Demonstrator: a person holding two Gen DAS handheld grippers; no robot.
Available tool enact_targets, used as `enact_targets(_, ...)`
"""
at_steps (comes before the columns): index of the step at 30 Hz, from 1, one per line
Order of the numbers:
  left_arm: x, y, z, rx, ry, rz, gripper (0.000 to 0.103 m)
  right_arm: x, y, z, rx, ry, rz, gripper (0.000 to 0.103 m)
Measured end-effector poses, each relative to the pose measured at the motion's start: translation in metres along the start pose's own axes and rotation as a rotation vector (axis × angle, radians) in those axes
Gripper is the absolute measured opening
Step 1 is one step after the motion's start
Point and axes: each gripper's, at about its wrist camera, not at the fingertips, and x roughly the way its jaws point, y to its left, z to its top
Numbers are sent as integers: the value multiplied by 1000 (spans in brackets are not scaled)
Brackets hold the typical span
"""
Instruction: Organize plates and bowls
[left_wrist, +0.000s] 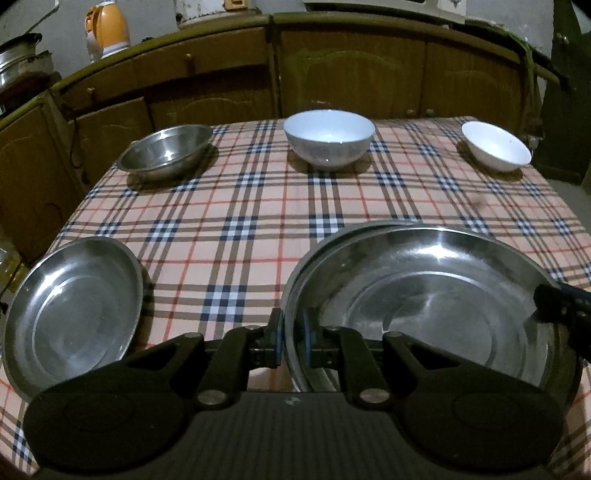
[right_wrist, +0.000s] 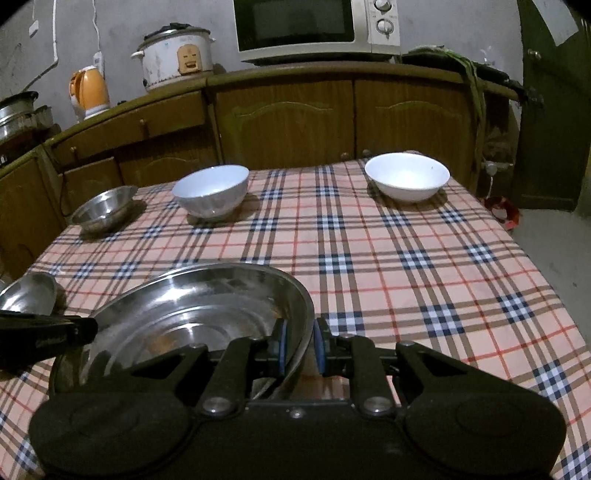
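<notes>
While both claws are clamped on it, the large steel plate (left_wrist: 436, 295) is held low in frame — left gripper (left_wrist: 293, 341) on one rim, right gripper (right_wrist: 299, 345) on the opposite. A smaller steel plate (left_wrist: 74, 314) is seen at lower left.

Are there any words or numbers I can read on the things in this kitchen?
None can be read.
Microwave: marks around its dials, too small to read.
Rice cooker: a tan front panel, blurred.
Orange kettle, bowls, steel plates: no text seen.
</notes>
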Motion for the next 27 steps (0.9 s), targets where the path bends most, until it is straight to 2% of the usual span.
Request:
enact_targets(24, 25, -2, -7, 15, -18, 30, 18, 35, 10, -8, -48, 51, -19, 21)
enact_targets(27, 27, -1, -6, 11, -21, 25, 22, 37, 12, -7, -59, 50, -14, 28)
